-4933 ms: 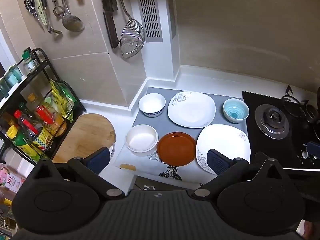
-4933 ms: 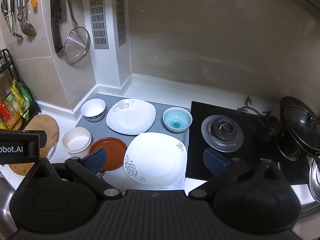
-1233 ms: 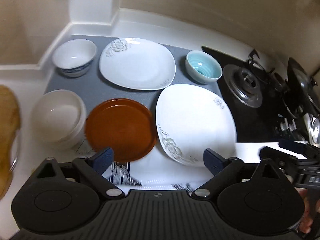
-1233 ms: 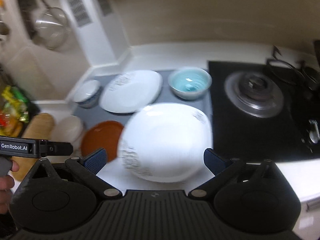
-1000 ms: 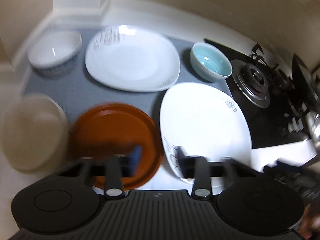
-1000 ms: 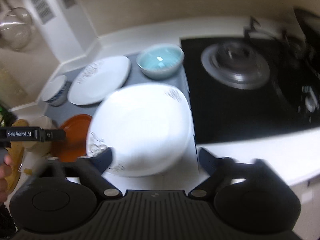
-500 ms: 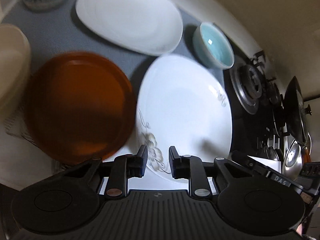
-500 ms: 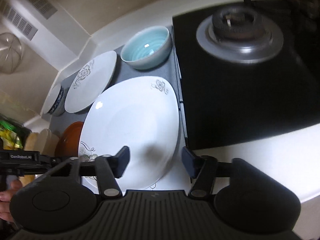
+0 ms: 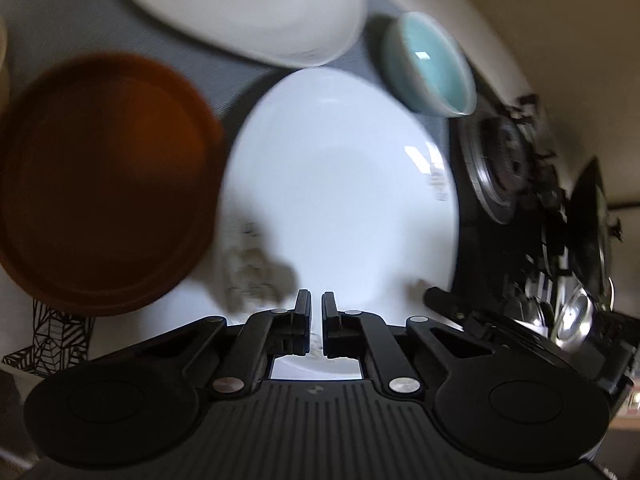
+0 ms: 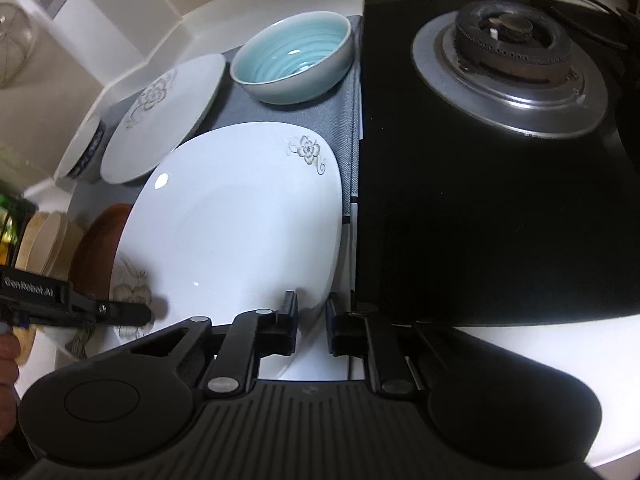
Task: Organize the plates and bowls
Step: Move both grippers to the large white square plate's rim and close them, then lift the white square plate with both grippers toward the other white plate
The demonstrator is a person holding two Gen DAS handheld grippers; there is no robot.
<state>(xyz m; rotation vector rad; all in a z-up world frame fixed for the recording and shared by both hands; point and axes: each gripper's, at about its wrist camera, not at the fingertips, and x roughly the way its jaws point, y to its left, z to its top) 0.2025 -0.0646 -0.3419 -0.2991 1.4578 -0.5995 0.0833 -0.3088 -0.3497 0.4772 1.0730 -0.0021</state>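
Left gripper point(image 9: 316, 330) has narrowed onto the white plate's point(image 9: 340, 184) rim.

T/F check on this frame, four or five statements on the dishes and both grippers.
1. The left gripper is nearly closed at the near rim of the large white plate. True.
2. The teal bowl sits on the stove. False: it sits on the grey mat beside the black stove.
3. The brown plate is stacked on the large white plate. False: it lies beside it.
4. The right gripper is wide open. False: its fingers have a narrow gap at the plate's corner.
5. The teal bowl is empty. True.
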